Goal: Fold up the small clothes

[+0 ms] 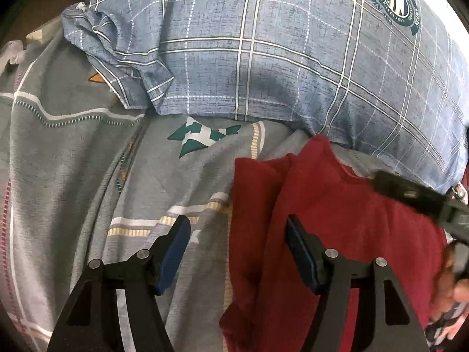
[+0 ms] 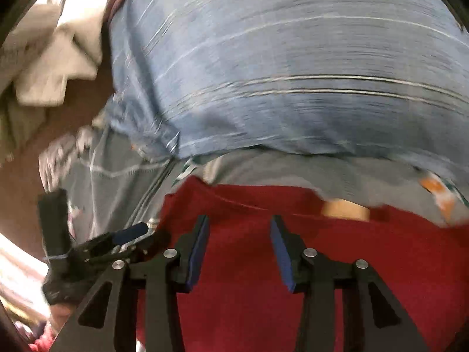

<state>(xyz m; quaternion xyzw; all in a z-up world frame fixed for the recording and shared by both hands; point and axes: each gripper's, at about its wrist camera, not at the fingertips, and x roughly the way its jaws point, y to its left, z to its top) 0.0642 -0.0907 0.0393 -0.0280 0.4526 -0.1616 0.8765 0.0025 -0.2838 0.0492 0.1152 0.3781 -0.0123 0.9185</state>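
Bedsheet of grey patterned cotton [image 1: 88, 161] carries everything; left tool [image 1: 237, 228] hovers wide over the edge of the dark red knitted garment [image 1: 337, 220], right tool [image 2: 239, 226] equally wide above it, both seemingly poised to pinch.

My left gripper [image 1: 238, 250] and right gripper [image 2: 239, 253] are black. My fingers [image 1: 173, 252] have blue pads and round silver screws.
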